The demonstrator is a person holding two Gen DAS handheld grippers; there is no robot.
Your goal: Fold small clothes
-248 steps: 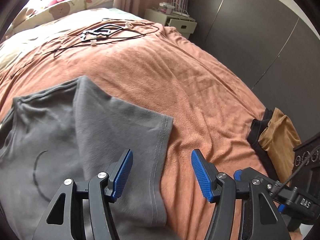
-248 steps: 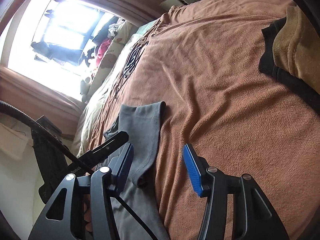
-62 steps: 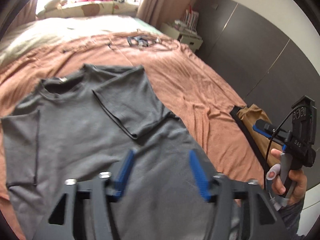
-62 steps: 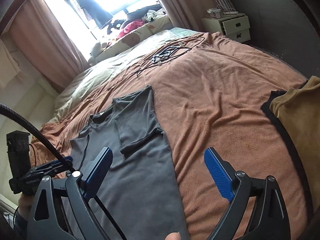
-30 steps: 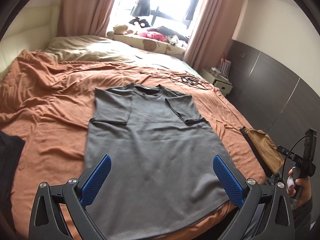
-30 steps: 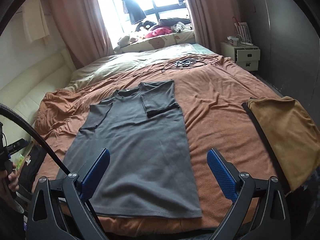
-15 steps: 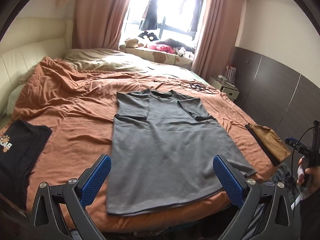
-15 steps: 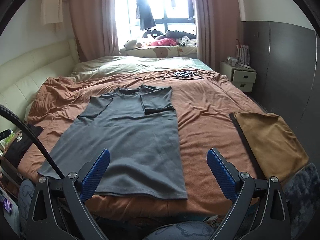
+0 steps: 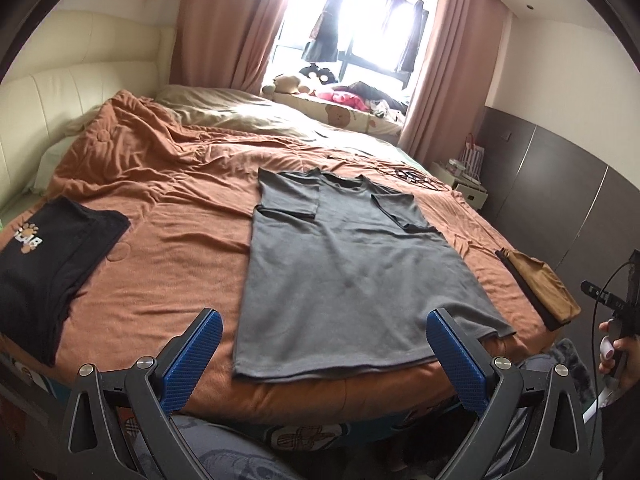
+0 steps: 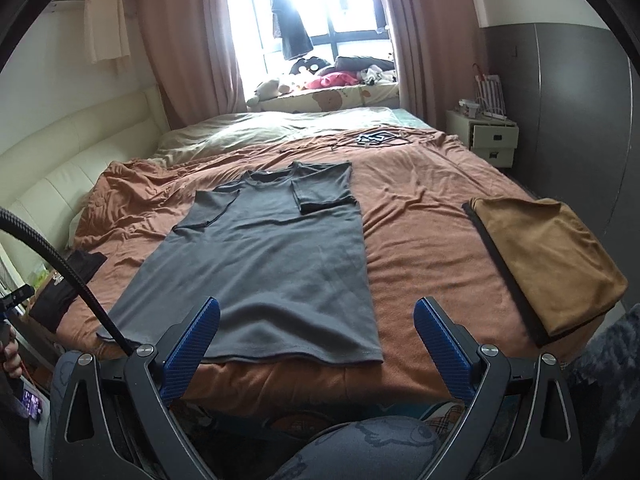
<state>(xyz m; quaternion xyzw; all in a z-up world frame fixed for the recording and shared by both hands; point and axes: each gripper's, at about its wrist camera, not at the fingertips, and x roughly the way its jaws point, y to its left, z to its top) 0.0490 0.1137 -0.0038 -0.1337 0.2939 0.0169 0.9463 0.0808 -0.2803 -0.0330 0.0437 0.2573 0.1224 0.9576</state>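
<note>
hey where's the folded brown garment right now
The folded brown garment lies on the orange bedspread near the bed's foot, right of the gray t-shirt in both wrist views, not touching it.

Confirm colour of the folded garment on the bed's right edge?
Tan-brown folded garment with a black layer beneath; clearest in the right wrist view.

A T-shirt (image 9: 344,276) lies flat mid-bed (image 9: 168,248), collar far; one folded garment (image 9: 52,264) lies left, a folded stack (image 10: 548,264) right.

Bed w/ rust blanket (image 9: 168,216), grey tee (image 9: 344,264) flat, black tee (image 9: 52,252), tan cloth (image 10: 548,256), cables (image 10: 376,138)
</note>
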